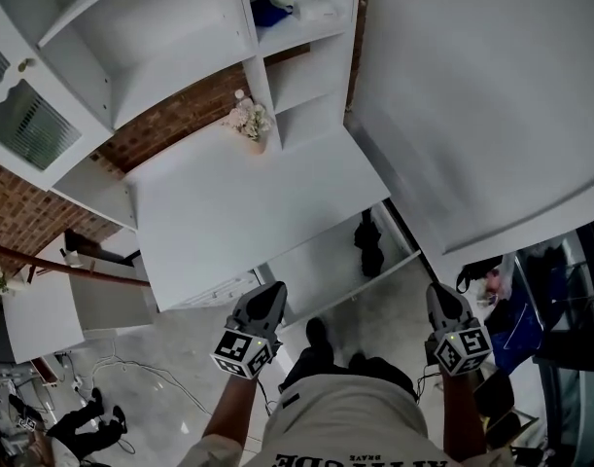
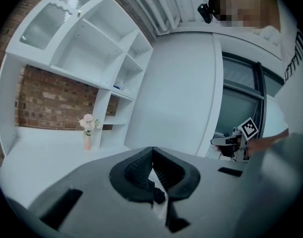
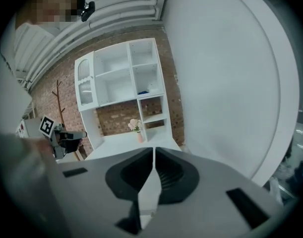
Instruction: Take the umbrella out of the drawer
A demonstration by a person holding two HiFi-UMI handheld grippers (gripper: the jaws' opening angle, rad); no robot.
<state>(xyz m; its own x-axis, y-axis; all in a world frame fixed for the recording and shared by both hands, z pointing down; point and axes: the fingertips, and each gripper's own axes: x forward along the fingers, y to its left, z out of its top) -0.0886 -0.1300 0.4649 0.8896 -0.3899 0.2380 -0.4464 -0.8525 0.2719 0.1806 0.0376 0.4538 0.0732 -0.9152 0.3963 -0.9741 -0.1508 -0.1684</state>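
A folded black umbrella (image 1: pixel 369 244) lies at the right end of the open white drawer (image 1: pixel 316 266) under the desk. In the head view my left gripper (image 1: pixel 270 292) hovers in front of the drawer's left part, and its jaws meet at the tips with nothing held. My right gripper (image 1: pixel 440 294) is to the right of the drawer, shut and empty, a hand's width from the umbrella. In the left gripper view the left gripper (image 2: pixel 152 152) has its tips touching, and a dark bit shows through the gap low down. In the right gripper view the right gripper (image 3: pixel 154 151) has its tips pressed together.
A white desk top (image 1: pixel 238 202) carries a small vase of flowers (image 1: pixel 250 125). Above it stands a white shelf unit (image 1: pixel 160 47) against the brick wall. A broad white wall panel (image 1: pixel 471 95) fills the right. Bags (image 1: pixel 520 309) lie on the floor at the right, and my shoes (image 1: pixel 316 334) are below the drawer.
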